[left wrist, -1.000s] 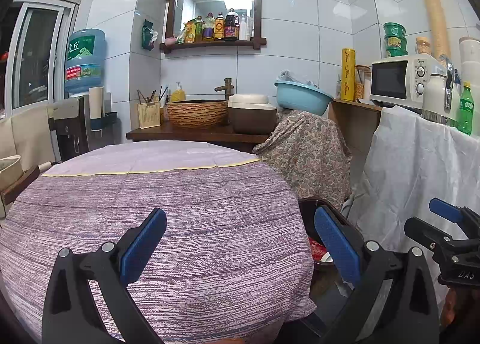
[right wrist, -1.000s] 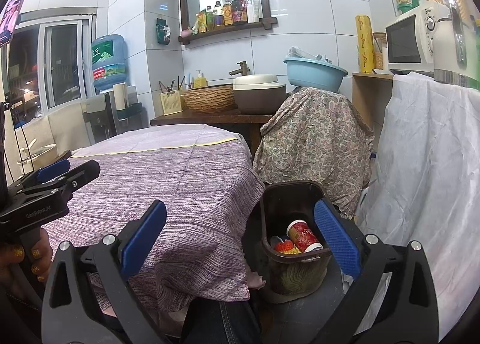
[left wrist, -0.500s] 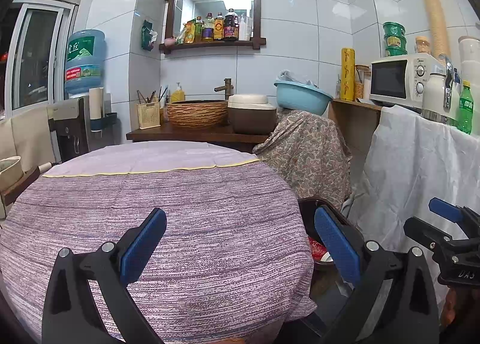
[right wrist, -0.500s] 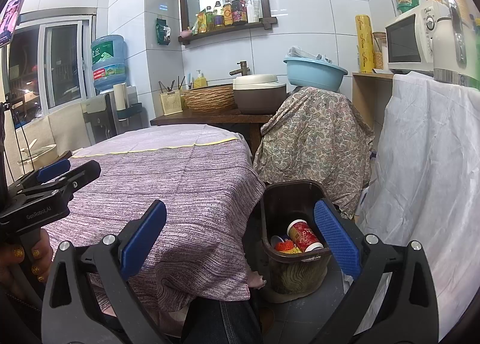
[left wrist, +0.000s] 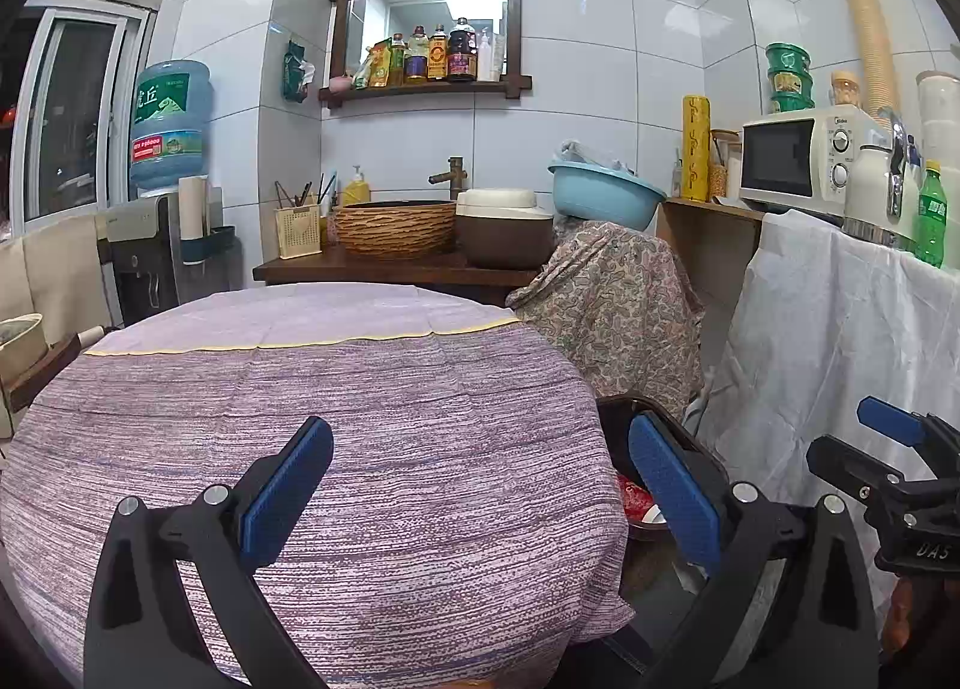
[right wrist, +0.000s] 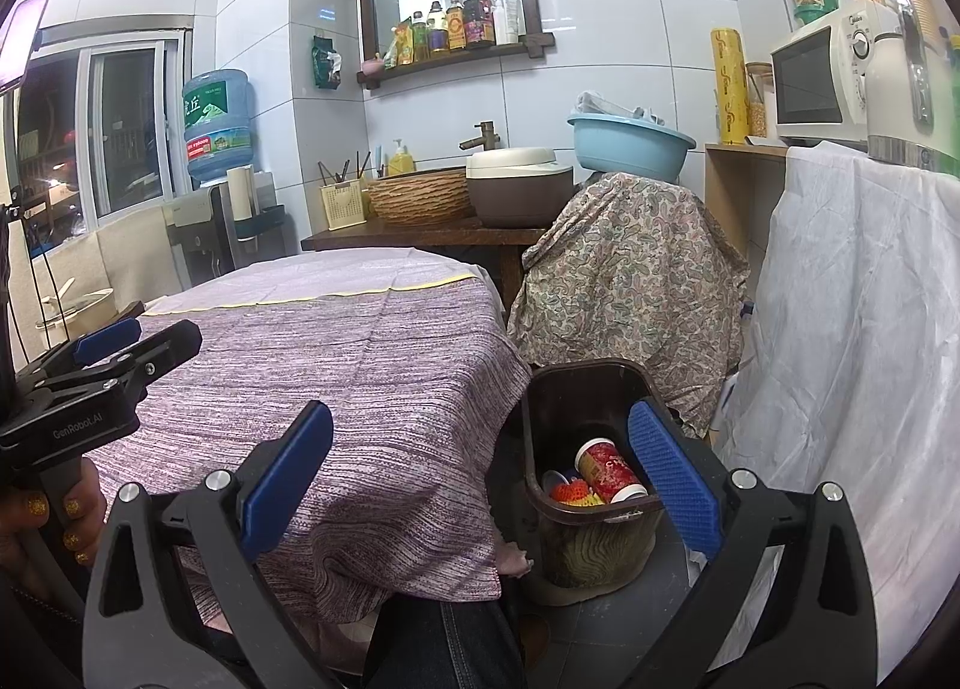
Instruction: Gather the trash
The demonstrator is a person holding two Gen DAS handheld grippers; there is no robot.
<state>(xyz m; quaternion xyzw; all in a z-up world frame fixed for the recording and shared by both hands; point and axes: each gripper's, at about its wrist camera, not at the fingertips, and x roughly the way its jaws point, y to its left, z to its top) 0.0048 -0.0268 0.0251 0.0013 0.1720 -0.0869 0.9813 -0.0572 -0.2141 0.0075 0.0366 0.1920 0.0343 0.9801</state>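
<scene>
while both sets of jaws stand wide apart with nothing between them, the left gripper (left wrist: 480, 485) hangs over the round counter draped in a purple striped woven cloth (left wrist: 372, 437), and the right gripper (right wrist: 480, 479) hangs past that counter's edge, above the dark brown plastic trash bin (right wrist: 585, 383) on the dark tiled floor (right wrist: 600, 635). the bin stands just beside the hanging cloth, between the counter and a white sheet-covered cabinet (right wrist: 852, 341). inside it lie the collected pieces: a red printed paper cup with a white rim (right wrist: 609, 470) on its side, a small red and yellow wrapper (right wrist: 570, 491) next to it, and something blue at the left that is too small to make out. from the left wrist view only the bin's rim and a bit of red show past the cloth. the right gripper also shows at the right edge of that view (left wrist: 894, 467), and the left gripper at the left edge of the right wrist view (right wrist: 108, 365), held by a hand with gold-painted nails (right wrist: 54, 521). behind the bin stands a paisley-patterned cloth-covered shape (right wrist: 630, 275) with a light blue plastic basin (right wrist: 627, 140) on top.
</scene>
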